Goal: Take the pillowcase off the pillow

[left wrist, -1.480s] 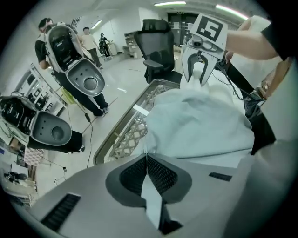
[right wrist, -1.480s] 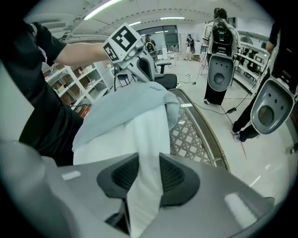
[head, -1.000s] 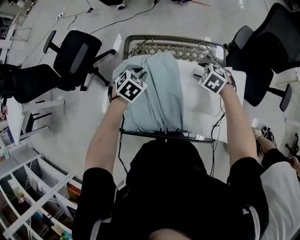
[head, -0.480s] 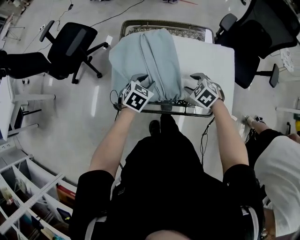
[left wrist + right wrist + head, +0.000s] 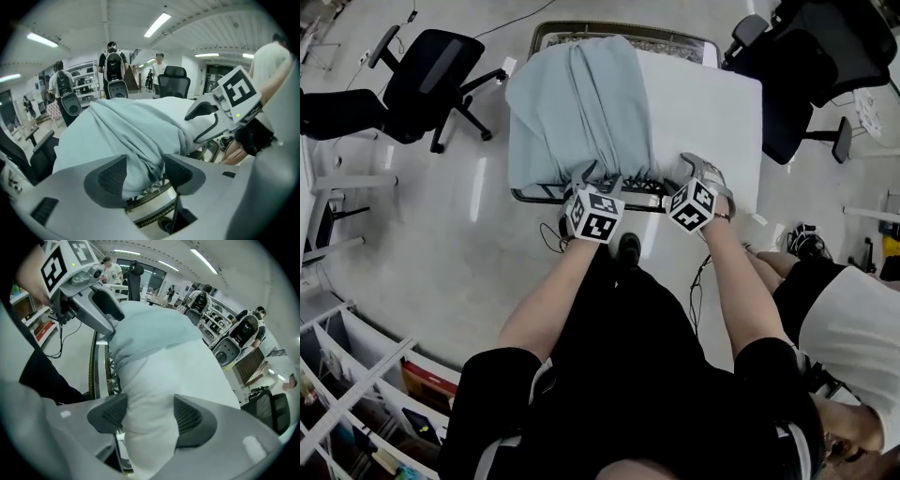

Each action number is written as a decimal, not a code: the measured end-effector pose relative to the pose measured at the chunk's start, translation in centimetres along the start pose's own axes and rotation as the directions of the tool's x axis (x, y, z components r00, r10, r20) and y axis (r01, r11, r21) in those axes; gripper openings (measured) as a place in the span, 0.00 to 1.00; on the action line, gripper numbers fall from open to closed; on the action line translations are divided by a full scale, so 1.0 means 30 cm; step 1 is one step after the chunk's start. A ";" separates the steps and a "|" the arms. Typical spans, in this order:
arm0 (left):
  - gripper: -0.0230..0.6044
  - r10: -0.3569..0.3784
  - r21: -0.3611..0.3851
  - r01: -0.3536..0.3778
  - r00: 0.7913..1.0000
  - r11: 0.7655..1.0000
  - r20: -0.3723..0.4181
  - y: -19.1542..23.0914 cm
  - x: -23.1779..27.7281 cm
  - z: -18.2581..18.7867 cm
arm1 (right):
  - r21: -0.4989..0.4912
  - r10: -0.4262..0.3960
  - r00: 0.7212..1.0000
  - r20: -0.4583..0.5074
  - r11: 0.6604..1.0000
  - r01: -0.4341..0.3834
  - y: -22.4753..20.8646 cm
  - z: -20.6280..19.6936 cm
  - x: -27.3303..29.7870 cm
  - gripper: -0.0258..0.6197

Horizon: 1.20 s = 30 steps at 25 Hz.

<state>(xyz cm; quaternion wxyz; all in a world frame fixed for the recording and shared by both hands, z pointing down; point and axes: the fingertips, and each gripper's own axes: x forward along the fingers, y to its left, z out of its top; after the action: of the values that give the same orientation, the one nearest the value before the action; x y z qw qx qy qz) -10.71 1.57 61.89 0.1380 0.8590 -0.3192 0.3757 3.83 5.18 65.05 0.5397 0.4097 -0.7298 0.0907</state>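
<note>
Pulled back, left gripper (image 5: 598,174) and right gripper (image 5: 701,171) sit at the counter's (image 5: 532,195) near rim; pillowcase (image 5: 581,103) covers the pillow's (image 5: 703,112) left half. Left gripper view: fingers (image 5: 110,176), just opened, straddle a pillowcase fold. Right gripper view: fingers (image 5: 190,416), just opened, straddle bare pillow.

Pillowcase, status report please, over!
Left gripper, right gripper: jaws just opened. Pillowcase bunched between left's, pillow between right's. Pillow half covered. Nothing blocking.

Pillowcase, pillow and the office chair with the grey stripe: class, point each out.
pillowcase (image 5: 577,103): head view, middle of the blue fabric.
pillow (image 5: 703,112): head view, bare white top.
office chair (image 5: 431,70): head view, its dark middle.
</note>
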 end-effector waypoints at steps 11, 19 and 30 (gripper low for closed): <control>0.11 0.183 0.325 -0.152 0.981 0.933 -0.066 0.107 -0.012 -0.059 | -0.168 -0.096 0.989 0.109 0.979 0.114 -0.033 0.022 -0.010 0.20; 0.08 0.232 0.085 -0.225 0.969 0.971 -0.086 0.363 -0.180 -0.100 | -0.099 -0.008 0.992 0.124 0.995 0.020 -0.097 0.082 -0.119 0.13; 0.15 0.217 0.072 -0.217 0.976 0.973 0.011 0.510 -0.285 -0.105 | -0.079 0.002 1.000 0.011 0.997 -0.002 -0.100 -0.007 -0.077 0.24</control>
<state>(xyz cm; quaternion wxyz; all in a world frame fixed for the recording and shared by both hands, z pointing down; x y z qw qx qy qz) -26.85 -4.71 57.73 0.0643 0.8240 -0.3975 0.3986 6.25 4.52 62.20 0.5513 0.3878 -0.7362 0.0599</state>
